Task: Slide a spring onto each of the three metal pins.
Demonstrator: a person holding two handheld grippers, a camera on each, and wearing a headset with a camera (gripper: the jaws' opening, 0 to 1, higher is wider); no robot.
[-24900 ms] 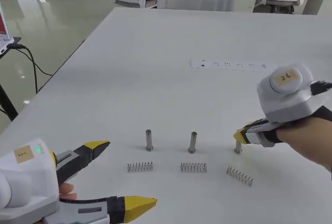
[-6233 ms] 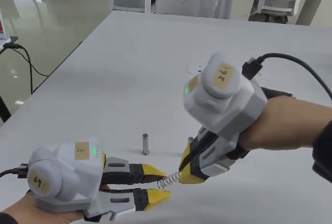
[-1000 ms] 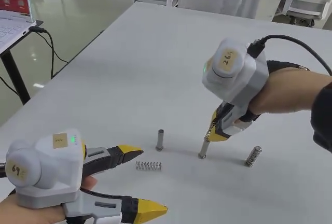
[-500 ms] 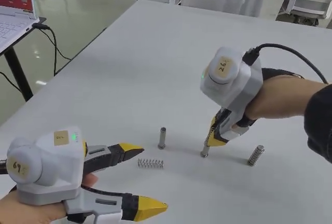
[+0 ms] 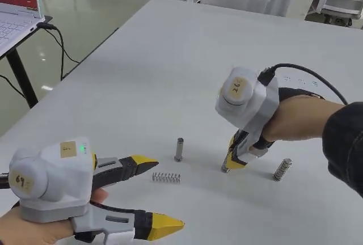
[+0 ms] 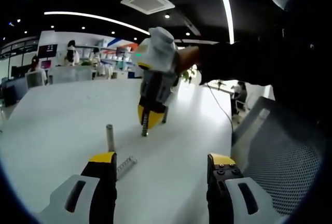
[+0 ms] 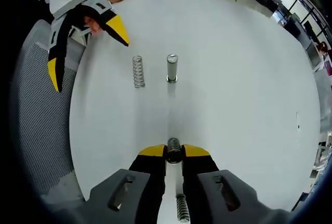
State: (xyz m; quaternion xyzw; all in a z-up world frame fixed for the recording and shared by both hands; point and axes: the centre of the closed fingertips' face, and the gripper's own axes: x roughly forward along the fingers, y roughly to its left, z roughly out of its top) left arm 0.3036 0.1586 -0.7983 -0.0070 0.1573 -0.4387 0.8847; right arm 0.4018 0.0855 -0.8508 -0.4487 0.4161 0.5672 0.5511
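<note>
The right gripper (image 5: 233, 161), fingers clamped on a spring (image 7: 174, 149) seemingly threading the metal pin (image 5: 225, 168) just below them, should next let go.

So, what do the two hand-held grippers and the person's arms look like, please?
Both look alike: a rounded grey-white housing and black jaws with yellow tips. The left gripper carries tan paper stickers, one marked 69, and a small green light. The right gripper has a tan sticker too, and a black cable at its back. A dark sleeve covers that arm.
</note>
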